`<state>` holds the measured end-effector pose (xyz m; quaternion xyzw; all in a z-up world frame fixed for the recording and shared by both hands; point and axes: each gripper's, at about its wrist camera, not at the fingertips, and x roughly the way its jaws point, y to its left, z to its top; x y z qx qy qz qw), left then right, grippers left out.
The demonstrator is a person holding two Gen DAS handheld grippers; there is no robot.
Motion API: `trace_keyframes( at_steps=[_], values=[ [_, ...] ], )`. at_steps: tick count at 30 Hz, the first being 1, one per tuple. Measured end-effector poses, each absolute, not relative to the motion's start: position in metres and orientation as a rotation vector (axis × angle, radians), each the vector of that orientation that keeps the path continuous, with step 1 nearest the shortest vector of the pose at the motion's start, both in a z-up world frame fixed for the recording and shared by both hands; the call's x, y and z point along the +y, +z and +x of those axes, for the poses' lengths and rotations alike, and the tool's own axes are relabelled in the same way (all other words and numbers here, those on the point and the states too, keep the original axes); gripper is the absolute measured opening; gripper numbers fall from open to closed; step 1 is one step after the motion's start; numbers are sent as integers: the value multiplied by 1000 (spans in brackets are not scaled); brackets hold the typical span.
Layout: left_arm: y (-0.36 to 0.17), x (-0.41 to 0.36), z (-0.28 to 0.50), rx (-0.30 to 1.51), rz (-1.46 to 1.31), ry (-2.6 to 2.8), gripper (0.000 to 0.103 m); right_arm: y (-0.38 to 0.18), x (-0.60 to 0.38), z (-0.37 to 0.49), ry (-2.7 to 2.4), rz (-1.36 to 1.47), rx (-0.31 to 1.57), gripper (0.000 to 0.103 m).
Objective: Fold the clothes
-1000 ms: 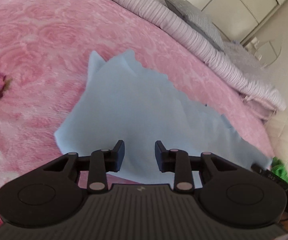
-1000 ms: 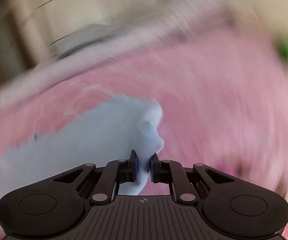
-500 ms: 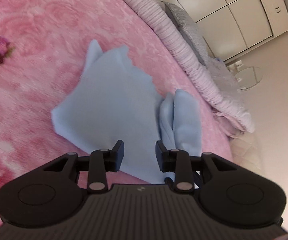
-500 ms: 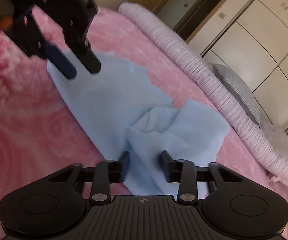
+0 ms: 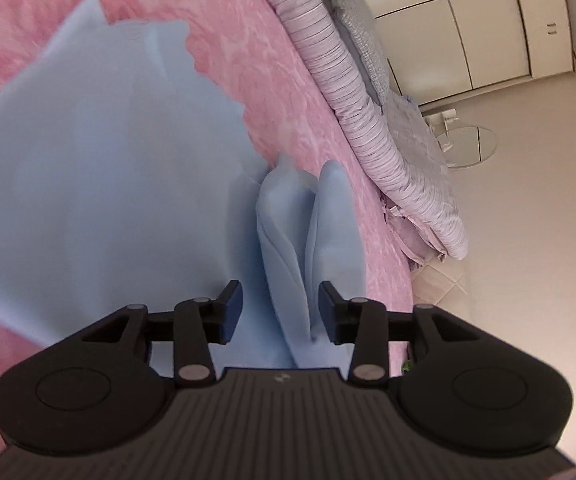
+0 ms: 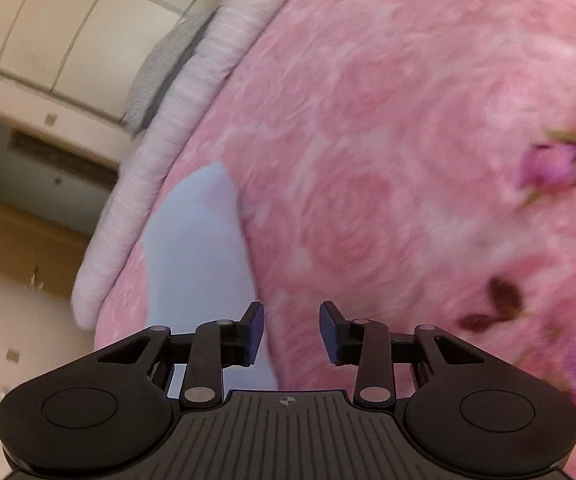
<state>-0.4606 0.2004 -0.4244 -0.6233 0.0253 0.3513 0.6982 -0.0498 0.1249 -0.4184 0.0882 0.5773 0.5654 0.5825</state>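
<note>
A light blue garment (image 5: 99,184) lies spread on the pink rose-patterned bedspread (image 5: 279,92). One end of it is flopped back in two soft ridges (image 5: 328,220). My left gripper (image 5: 280,307) hovers low over those ridges; its jaws are opening, and a ridge of blue cloth runs between them without the pads pressing on it. In the right wrist view only a strip of the blue garment (image 6: 195,248) shows, left of my right gripper (image 6: 292,330). Its jaws are closing, with nothing but the pink bedspread (image 6: 388,140) beyond them.
A rolled striped duvet (image 5: 348,92) and a grey pillow (image 5: 352,20) line the bed's far edge. Past them are cream wardrobe doors (image 5: 468,28), a tiled floor (image 5: 528,220) and a small round glass table (image 5: 468,146). A doorway (image 6: 27,168) shows in the right wrist view.
My right gripper let go of the blue cloth, opened and swung off over the pink bedspread. The released end dropped into ridges. My left gripper moved closer over them, jaws wider.
</note>
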Motion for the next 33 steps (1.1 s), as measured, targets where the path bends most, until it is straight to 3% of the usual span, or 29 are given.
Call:
trace_keyframes(
  at_steps=[9,10,11,12,14,16,21,26,33],
  values=[
    [-439,230,-410,95,-1427,608,39,-413,127,-101,1422,-110,1127,36],
    [-437,230,-407,104,-1403,599,35,-414,129,-108,1440,-144,1089,36],
    [-432,228,-405,114,-1359,600,22,-415,131,-116,1458,-178,1050,36],
    [-425,225,-408,122,-1302,615,16,-415,132,-123,1475,-213,1010,31],
    [-406,219,-417,131,-1176,658,11,-413,132,-137,1527,-235,965,17],
    [-385,206,-431,133,-1031,718,10,-407,131,-151,1585,-245,924,13],
    [-367,172,-492,138,-845,885,10,-398,130,-203,1798,-281,840,12],
    [-435,165,-533,162,-1111,947,12,-399,130,-227,1851,-338,861,12],
    [-438,191,-544,11,-1259,854,19,-392,134,-186,1638,-291,900,13]
  ],
)
